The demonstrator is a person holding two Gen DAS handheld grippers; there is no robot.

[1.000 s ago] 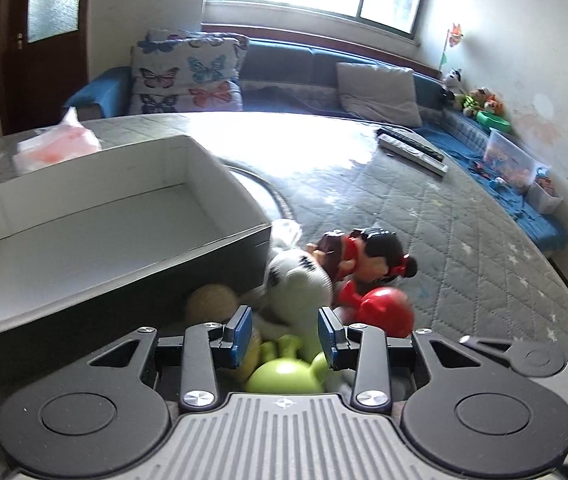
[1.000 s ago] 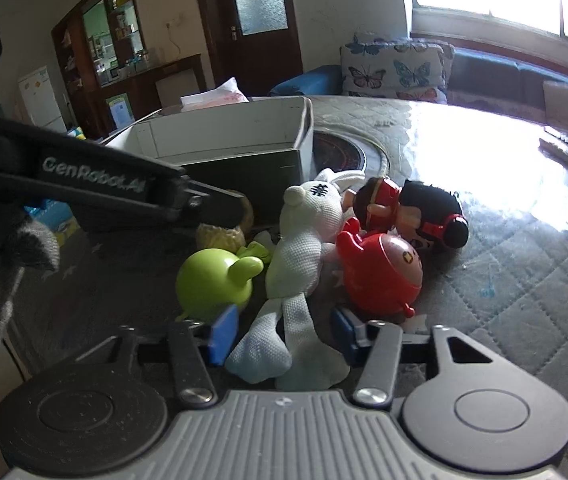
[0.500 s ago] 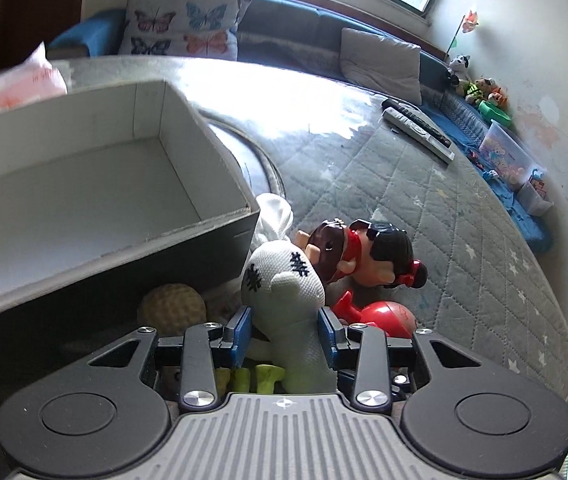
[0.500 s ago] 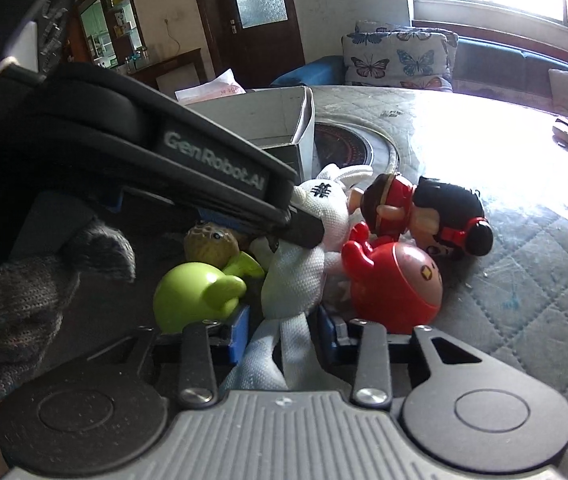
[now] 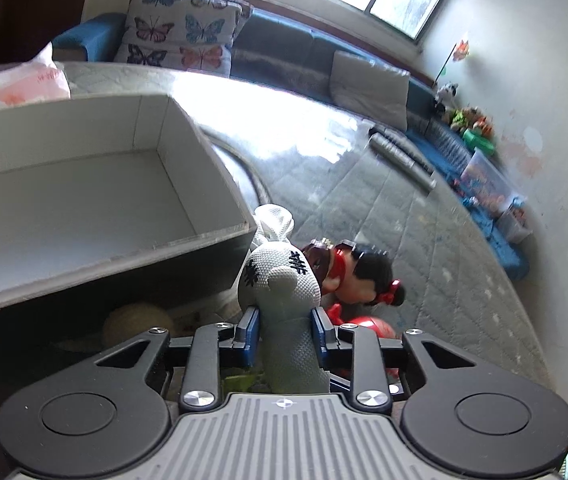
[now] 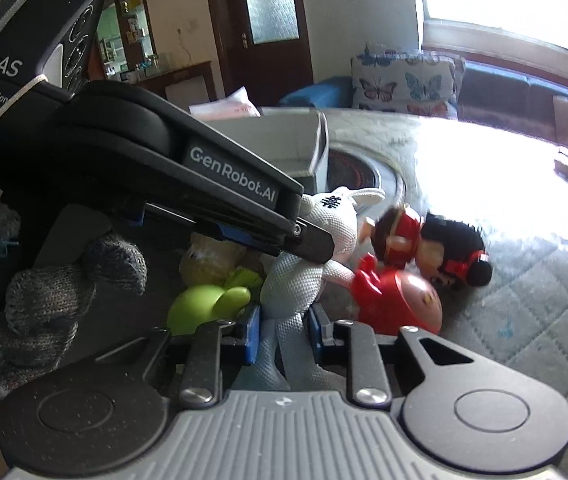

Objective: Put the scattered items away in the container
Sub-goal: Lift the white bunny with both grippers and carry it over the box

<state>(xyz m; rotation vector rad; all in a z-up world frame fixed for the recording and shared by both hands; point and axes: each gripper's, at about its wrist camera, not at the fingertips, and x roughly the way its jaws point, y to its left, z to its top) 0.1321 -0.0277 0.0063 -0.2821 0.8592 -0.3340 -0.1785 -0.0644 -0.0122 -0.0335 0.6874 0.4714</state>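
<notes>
The white mesh rabbit toy [image 5: 279, 280] is being gripped by both grippers at once. The left gripper [image 5: 286, 336] has just been closing, and its blue pads are being pressed against the toy's body just below the head. The right gripper [image 6: 284, 332] has also just been closing, and the toy's lower body and legs are being pinched between its jaws. In the right wrist view the left gripper is seen reaching in from the left, held by a hand in a grey knitted glove [image 6: 43, 312]. The toy is lying on the quilted grey table cover [image 5: 424, 248], just beside the near right corner of the white cardboard box [image 5: 83, 208], which is lying open with nothing showing inside. A green toy [image 6: 203, 304] and a tan ball [image 5: 135, 320] are lying to the left of the rabbit, and a red round toy [image 6: 400, 300] and a doll figure in red and black [image 5: 356, 272] are lying to its right.
</notes>
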